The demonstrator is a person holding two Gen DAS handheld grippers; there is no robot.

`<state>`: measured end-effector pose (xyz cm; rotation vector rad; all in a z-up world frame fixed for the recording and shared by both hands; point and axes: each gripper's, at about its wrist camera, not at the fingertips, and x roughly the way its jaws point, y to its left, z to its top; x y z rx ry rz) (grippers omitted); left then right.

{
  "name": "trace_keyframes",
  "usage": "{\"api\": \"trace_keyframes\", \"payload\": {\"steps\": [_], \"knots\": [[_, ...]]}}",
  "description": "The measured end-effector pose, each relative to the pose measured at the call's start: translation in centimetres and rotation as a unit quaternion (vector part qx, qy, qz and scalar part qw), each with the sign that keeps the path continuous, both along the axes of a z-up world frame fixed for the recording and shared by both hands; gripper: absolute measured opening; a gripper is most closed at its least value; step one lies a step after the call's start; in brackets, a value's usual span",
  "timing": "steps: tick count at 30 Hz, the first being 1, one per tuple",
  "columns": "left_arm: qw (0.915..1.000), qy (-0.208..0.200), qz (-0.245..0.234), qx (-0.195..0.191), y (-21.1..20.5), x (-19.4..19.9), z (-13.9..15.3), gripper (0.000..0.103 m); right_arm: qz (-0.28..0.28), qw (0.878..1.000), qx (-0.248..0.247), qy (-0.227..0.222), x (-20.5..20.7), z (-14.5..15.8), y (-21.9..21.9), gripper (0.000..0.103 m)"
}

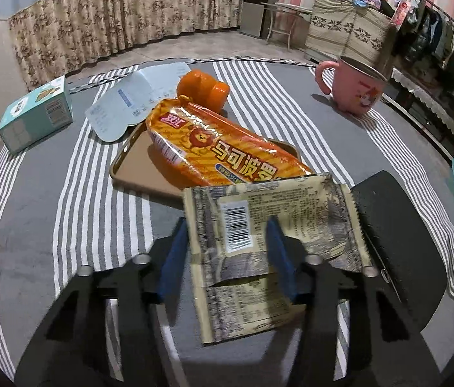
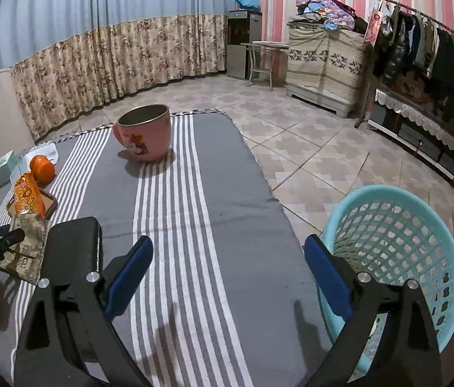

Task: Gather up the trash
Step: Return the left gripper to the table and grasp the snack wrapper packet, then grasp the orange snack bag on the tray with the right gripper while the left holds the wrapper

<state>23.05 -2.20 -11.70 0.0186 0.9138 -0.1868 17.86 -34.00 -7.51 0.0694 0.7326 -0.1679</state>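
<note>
Over the striped table, the left gripper [image 1: 227, 245] pinches a limp beige wrapper [image 1: 272, 225], which may slip before reaching the blue basket [image 2: 394, 242]; the right gripper [image 2: 227, 274] hangs wide apart.

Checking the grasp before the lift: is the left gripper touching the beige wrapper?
Touching. The left wrist view shows the left gripper with both blue pads pressed against the beige wrapper.

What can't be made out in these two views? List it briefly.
- Left gripper grip: in the left wrist view the beige wrapper covers the gap between the fingers, so whether they pinch it is unclear.
- Laundry basket contents: in the right wrist view its near wall and the right gripper block the bottom.
- Brown tray: partly under the orange snack packet.
- Pink mug: its inside is out of sight from this angle.
</note>
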Motion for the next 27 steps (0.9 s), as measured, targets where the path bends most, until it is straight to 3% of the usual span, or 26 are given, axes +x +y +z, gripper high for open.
{"api": "trace_keyframes", "payload": {"steps": [3,5,8,17,24,27], "knots": [[0.9998,-0.006,0.015,-0.009,0.9,-0.1,0.1,0.020,0.000,1.000,-0.005,0.002,0.1,-0.1,0.0,0.093],[0.9995,-0.010,0.023,-0.018,1.6,-0.4,0.3,0.000,-0.001,1.000,-0.006,0.003,0.0,-0.1,-0.1,0.093],[0.9993,-0.014,0.021,-0.027,2.1,-0.4,0.7,0.000,-0.004,1.000,0.000,0.003,0.1,-0.1,-0.4,0.093],[0.9972,-0.068,0.031,0.007,2.7,-2.1,3.3,0.000,0.003,1.000,-0.012,-0.003,-0.2,0.0,0.2,0.093],[0.9895,-0.131,0.058,0.020,6.0,-3.8,7.0,0.000,0.033,0.999,-0.031,-0.022,-1.1,1.2,2.2,0.093],[0.9871,-0.140,0.073,0.026,7.5,-3.6,7.7,0.000,0.047,0.998,-0.020,-0.026,-0.9,1.6,3.4,0.093]]}}
